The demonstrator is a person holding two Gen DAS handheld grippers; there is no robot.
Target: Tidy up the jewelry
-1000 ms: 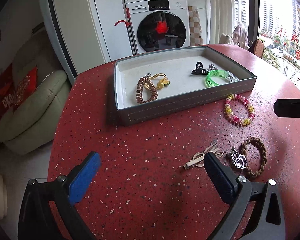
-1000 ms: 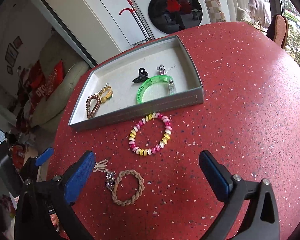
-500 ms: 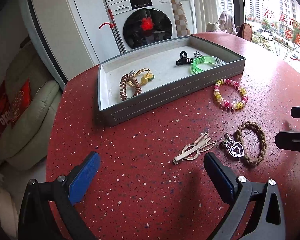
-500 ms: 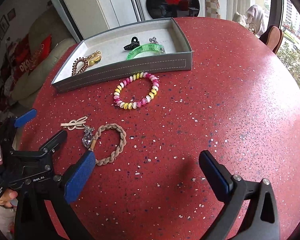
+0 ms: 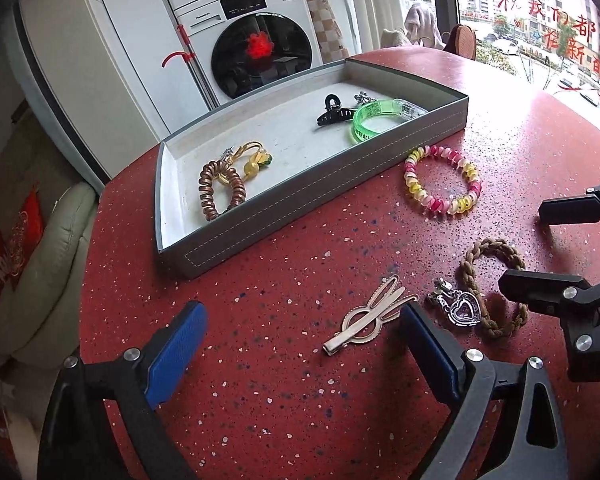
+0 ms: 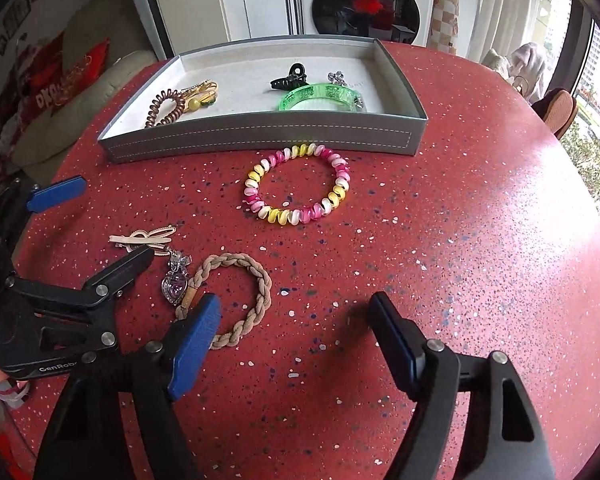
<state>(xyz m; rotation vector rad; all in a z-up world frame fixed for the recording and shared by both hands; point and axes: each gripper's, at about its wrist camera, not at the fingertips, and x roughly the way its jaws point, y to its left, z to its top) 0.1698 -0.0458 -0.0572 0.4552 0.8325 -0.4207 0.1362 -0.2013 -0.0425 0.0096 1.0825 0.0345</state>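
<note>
Hovering spread wide and empty over the red table, the left gripper brackets a hair clip; the right gripper, also released, nears the braided bracelet, with the tray beyond.

Both grippers dropped closer to worktop: left gripper now straddles hair clip, right gripper nears braided bracelet.

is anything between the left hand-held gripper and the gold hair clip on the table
Nothing visible. The gold hair clip lies on bare red table just ahead of the open left hand-held gripper, near its right finger; the heart pendant sits off to the side.
</note>
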